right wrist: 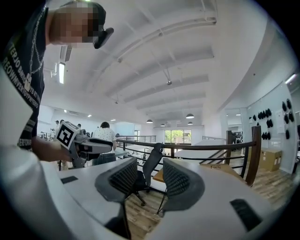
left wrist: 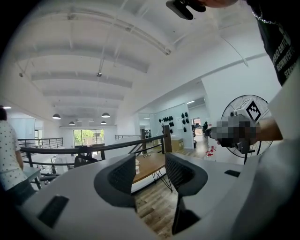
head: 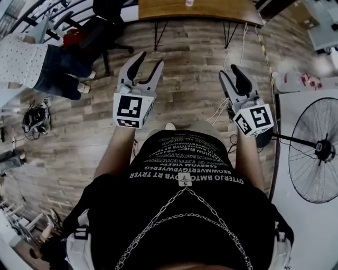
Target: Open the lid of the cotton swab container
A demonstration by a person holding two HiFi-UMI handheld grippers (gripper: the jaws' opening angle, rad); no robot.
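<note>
Cotton swab container (left wrist: 137, 166), small pale cylinder, stands on smooth wooden table (head: 200, 10)

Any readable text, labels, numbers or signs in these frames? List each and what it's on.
Black T-shirt: rows of white capitals, upside down in the head view; one row seems to end "RT TRYER", the rest too warped to read.
Marker cube on the left gripper, likewise on the right gripper: black-and-white square patterns, no letters.

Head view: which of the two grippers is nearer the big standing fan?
The right gripper, at the picture's right; the fan stands beside it, the left gripper farther off.
</note>
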